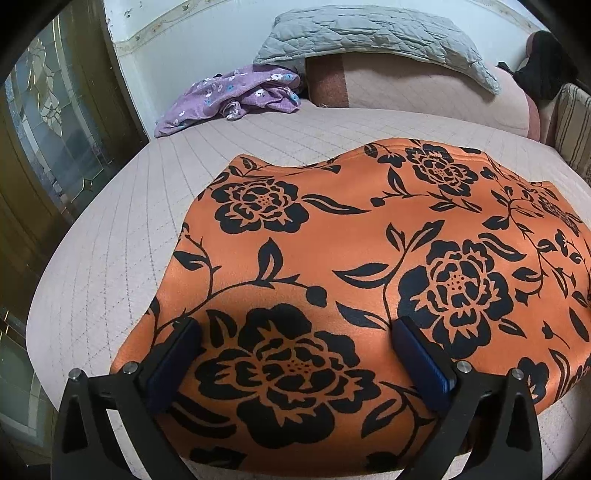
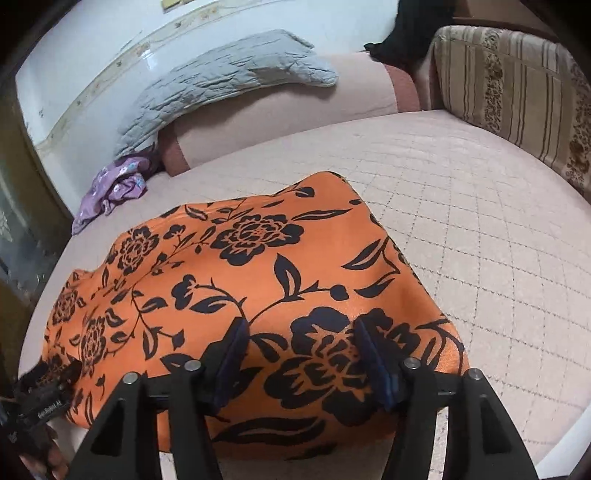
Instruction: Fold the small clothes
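Observation:
An orange cloth with a black flower print (image 1: 332, 240) lies spread flat on the pale quilted bed (image 1: 110, 229). My left gripper (image 1: 297, 328) hovers over the cloth's near left part, its blue-padded fingers (image 1: 173, 354) standing wide apart, nothing pinched. In the right wrist view the same cloth (image 2: 240, 280) fills the lower left, and my right gripper (image 2: 301, 325) is over its near right corner, jaws apart with flat fabric under them. A black housing held by a hand (image 2: 40, 391) shows at that view's lower left edge.
A crumpled purple flowered garment (image 1: 229, 96) lies at the bed's far left. A grey quilted pillow (image 1: 369, 33) rests on a pink bolster (image 1: 406, 88). A striped cushion (image 2: 517, 92) stands at the right, with a dark cloth (image 1: 546, 62) behind it. A glass-panelled door (image 1: 48, 129) is to the left.

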